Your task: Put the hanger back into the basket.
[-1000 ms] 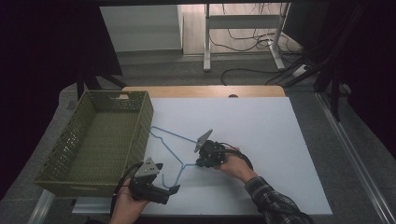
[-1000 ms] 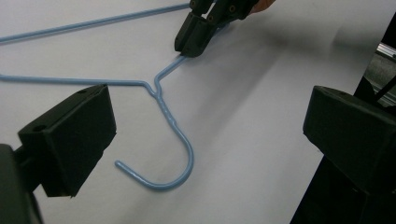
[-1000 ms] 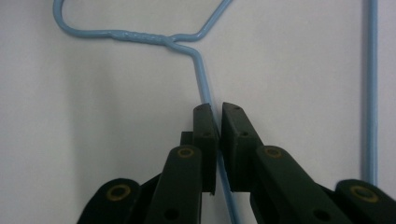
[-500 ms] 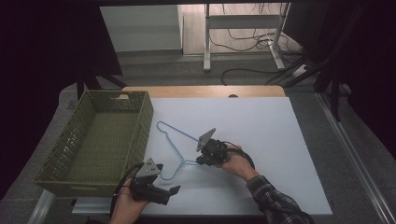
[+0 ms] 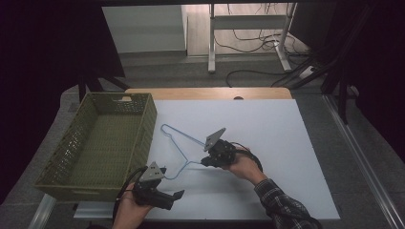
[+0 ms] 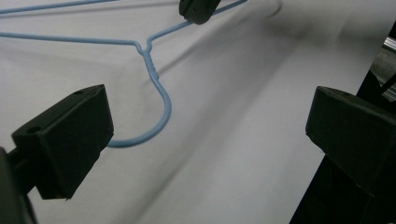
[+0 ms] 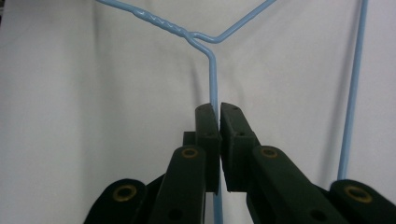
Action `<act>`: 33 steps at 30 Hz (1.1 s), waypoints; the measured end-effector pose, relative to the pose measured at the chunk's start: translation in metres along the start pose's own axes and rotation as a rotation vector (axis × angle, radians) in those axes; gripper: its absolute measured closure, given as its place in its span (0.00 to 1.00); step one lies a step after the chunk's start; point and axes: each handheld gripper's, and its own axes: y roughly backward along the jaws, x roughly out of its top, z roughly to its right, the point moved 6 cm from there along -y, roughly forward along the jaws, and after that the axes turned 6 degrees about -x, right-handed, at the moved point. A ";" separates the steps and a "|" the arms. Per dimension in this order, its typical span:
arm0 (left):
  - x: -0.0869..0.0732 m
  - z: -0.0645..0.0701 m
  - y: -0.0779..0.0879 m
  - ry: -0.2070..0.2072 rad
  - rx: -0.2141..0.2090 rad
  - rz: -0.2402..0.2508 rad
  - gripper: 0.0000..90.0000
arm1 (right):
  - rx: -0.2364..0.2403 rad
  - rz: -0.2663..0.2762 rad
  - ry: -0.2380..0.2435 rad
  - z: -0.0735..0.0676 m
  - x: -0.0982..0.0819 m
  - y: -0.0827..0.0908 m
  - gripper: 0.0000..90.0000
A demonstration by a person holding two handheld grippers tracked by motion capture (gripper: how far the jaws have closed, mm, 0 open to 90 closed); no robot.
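Observation:
A light blue wire hanger (image 5: pixel 184 157) lies on the white table (image 5: pixel 277 138), with its hook toward the front left. My right gripper (image 5: pixel 204 162) is shut on one shoulder wire just beside the twisted neck. In the right gripper view the pads (image 7: pixel 208 123) pinch the hanger's wire (image 7: pixel 213 70), which runs straight out between them. My left gripper (image 5: pixel 175 197) rests at the table's front edge, open and holding nothing. The left gripper view shows the hanger's hook (image 6: pixel 161 112) lying between and beyond the wide jaws of the left gripper (image 6: pixel 205 140), without touching them.
An olive green mesh basket (image 5: pixel 149 125) stands at the table's left side, close to the hanger's far corner. The right gripper's tip (image 6: pixel 198 9) appears at the top of the left gripper view. The table's right half is bare white surface.
The hanger and my right gripper have shifted slightly to the right. The left gripper has stayed where it was.

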 end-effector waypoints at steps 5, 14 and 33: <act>0.001 0.002 0.002 0.003 -0.018 0.011 0.01 | 0.002 0.020 -0.014 0.002 0.000 0.006 0.96; -0.001 0.003 0.006 0.012 0.073 -0.014 0.05 | 0.001 0.032 -0.030 0.003 0.000 0.012 0.96; 0.003 -0.026 -0.011 0.169 0.128 -0.012 0.95 | 0.022 0.032 -0.042 0.001 -0.003 0.010 0.96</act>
